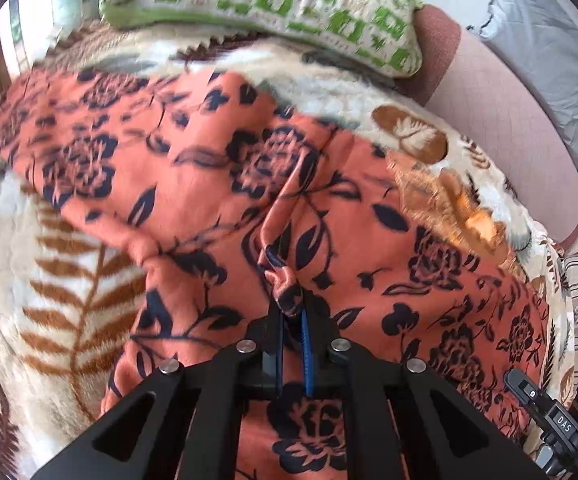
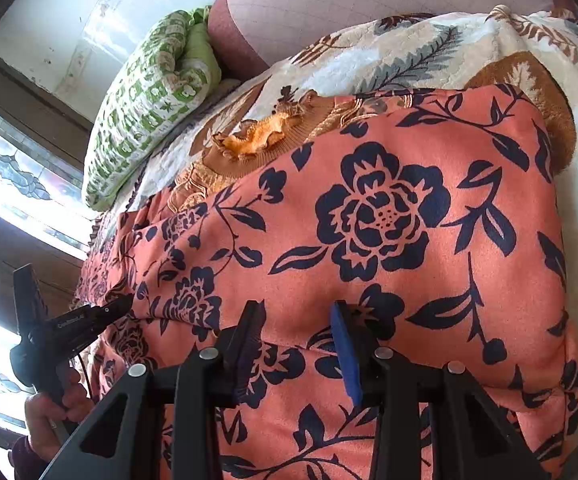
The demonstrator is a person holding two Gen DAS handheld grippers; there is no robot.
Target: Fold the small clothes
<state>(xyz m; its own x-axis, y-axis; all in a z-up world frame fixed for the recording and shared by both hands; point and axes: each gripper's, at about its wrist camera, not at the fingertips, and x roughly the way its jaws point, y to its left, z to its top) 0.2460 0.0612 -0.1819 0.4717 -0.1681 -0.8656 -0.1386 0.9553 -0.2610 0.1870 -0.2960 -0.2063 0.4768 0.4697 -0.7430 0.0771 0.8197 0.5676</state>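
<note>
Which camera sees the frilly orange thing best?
The right wrist view: the frilly orange garment lies sharp and well lit there, partly under the flowered cloth. The left wrist view shows it only blurred, near the cloth's edge.

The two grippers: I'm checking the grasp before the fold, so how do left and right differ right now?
The left gripper is shut, pinching a raised pucker of the orange floral garment; the right gripper has its jaws apart, with the cloth bulging between them. Whether the right pads press it is unclear. Both point down at the same garment.
</note>
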